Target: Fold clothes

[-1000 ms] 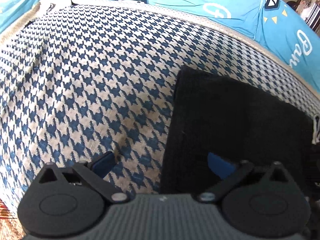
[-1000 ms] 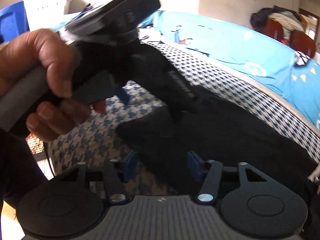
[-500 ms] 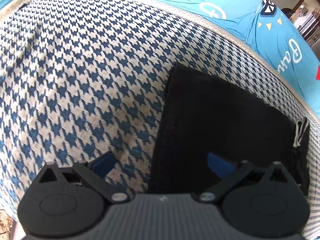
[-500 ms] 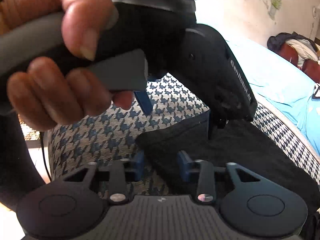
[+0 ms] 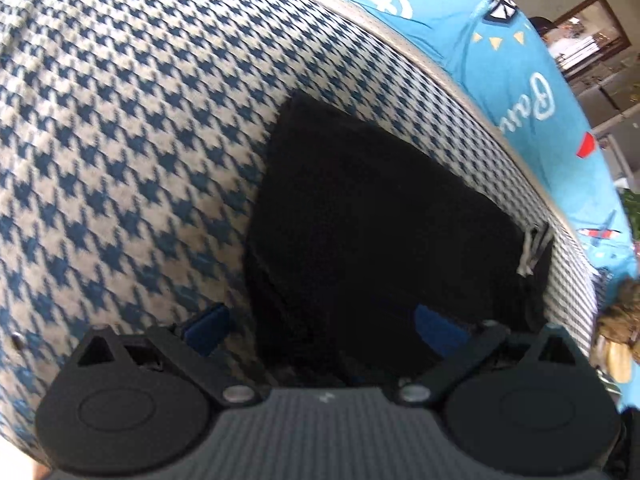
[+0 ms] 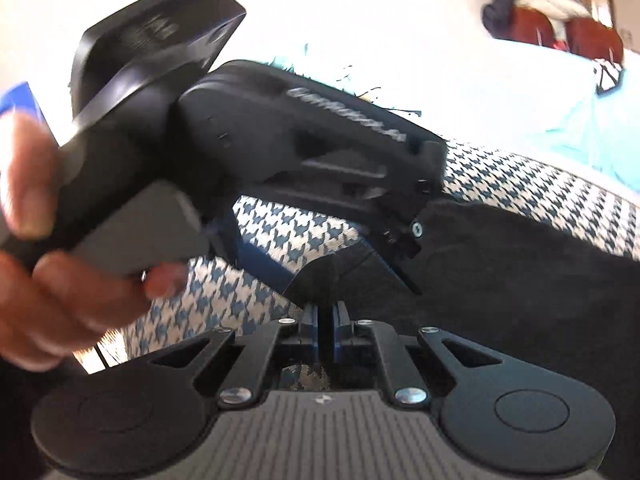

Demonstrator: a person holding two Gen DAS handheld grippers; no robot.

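Note:
A black garment [image 5: 380,216] lies folded on a blue-and-white houndstooth blanket [image 5: 120,140], with a white drawstring [image 5: 530,248] at its far right end. My left gripper [image 5: 320,330] hovers open over the garment's near left edge, one blue pad above the blanket and the other above the cloth. In the right wrist view the garment [image 6: 500,272] fills the right side, and my right gripper [image 6: 324,320] is shut on its near corner. A hand [image 6: 60,280] holds the left gripper [image 6: 328,268] just above that same corner.
A bright blue printed sheet [image 5: 500,52] covers the bed beyond the blanket's pale border. A pile of clothes [image 6: 552,12] sits at the back of the room. A brown object [image 5: 620,320] shows past the bed's right edge.
My right gripper's fingers have come together on the garment's corner. The left gripper has moved closer over the garment's left edge and stays open.

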